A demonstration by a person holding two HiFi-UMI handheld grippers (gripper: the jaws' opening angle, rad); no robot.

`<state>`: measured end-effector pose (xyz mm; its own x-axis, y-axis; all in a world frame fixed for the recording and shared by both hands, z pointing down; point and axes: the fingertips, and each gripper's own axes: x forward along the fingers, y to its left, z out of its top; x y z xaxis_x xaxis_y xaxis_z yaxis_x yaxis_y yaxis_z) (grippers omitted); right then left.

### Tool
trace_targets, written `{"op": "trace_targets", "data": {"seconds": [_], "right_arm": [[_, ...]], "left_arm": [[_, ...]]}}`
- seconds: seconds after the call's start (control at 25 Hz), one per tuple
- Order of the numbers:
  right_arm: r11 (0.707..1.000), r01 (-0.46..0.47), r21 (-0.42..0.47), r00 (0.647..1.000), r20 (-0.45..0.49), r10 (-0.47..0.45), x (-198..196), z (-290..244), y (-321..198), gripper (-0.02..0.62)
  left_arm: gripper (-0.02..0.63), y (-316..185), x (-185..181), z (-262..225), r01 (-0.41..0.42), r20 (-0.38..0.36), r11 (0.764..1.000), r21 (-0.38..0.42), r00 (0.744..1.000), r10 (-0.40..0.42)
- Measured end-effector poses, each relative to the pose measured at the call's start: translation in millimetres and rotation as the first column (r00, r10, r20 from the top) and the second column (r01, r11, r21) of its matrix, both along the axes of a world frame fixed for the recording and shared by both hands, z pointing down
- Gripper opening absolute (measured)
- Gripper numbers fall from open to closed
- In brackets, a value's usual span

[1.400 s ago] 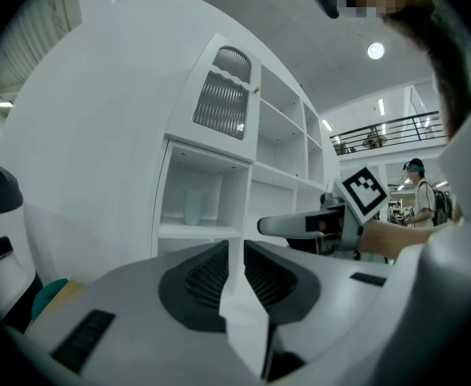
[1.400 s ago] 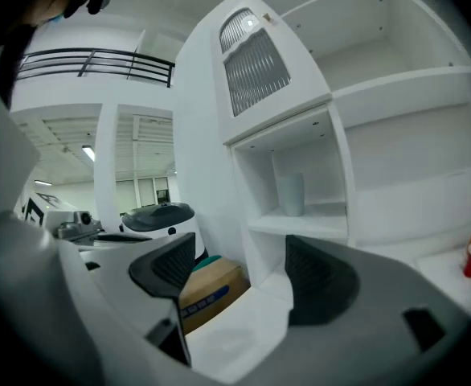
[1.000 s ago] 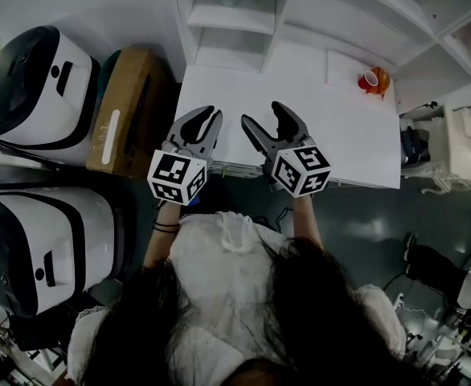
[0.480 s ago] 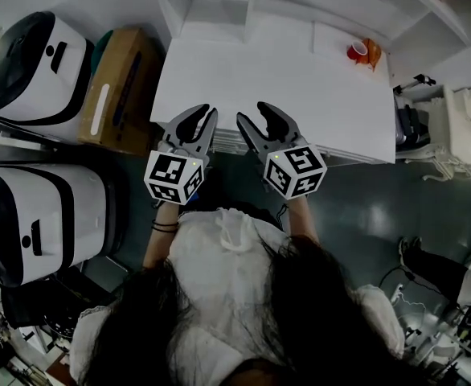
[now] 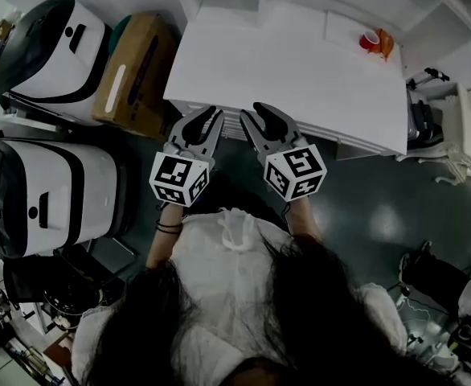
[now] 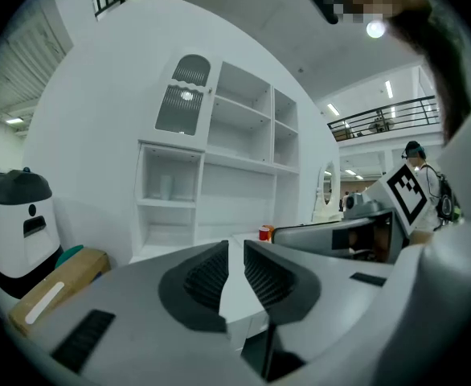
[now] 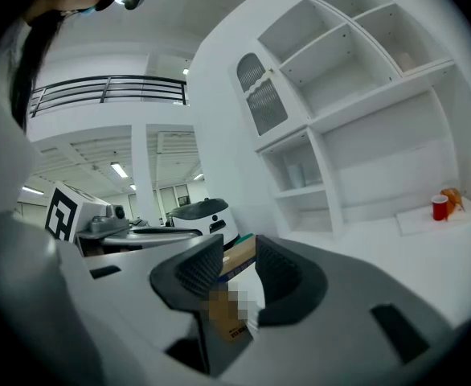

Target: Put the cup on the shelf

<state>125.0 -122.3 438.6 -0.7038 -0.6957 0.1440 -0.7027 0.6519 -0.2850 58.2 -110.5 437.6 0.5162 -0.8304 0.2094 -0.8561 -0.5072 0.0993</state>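
A small red cup stands at the far right corner of the white table, beside an orange object. It also shows in the left gripper view as the cup and in the right gripper view as the cup. White shelves rise behind the table. My left gripper and right gripper hover side by side at the table's near edge, far from the cup. The left gripper shows only a narrow slit and holds nothing. The right gripper has just been closing; a gap remains and nothing is in it.
Two white and black machines stand to the left on the floor. A brown cardboard box leans between them and the table. Dark gear sits off the table's right end. A pale cup is on a low shelf.
Both grippers have drawn back from over the table to its near edge. The right jaws have gone from wide apart to a narrow gap. The left jaws look the same.
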Motion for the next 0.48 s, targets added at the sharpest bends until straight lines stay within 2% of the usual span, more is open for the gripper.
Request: {"op": "trace_targets", "data": {"seconds": [0.24, 0.48], "right_arm": [[1.0, 0.006, 0.006, 1.0, 0.0, -0.006, -20, -3, 19, 0.132], [1.0, -0.007, 0.012, 1.0, -0.002, 0.007, -65, -2, 44, 0.132]], "left_arm": [[0.055, 25, -20, 1, 0.003, 0.001, 1.0, -0.002, 1.0, -0.003], [0.055, 53, -63, -3, -0.008, 0.007, 1.0, 0.01, 1.0, 0.008]]}}
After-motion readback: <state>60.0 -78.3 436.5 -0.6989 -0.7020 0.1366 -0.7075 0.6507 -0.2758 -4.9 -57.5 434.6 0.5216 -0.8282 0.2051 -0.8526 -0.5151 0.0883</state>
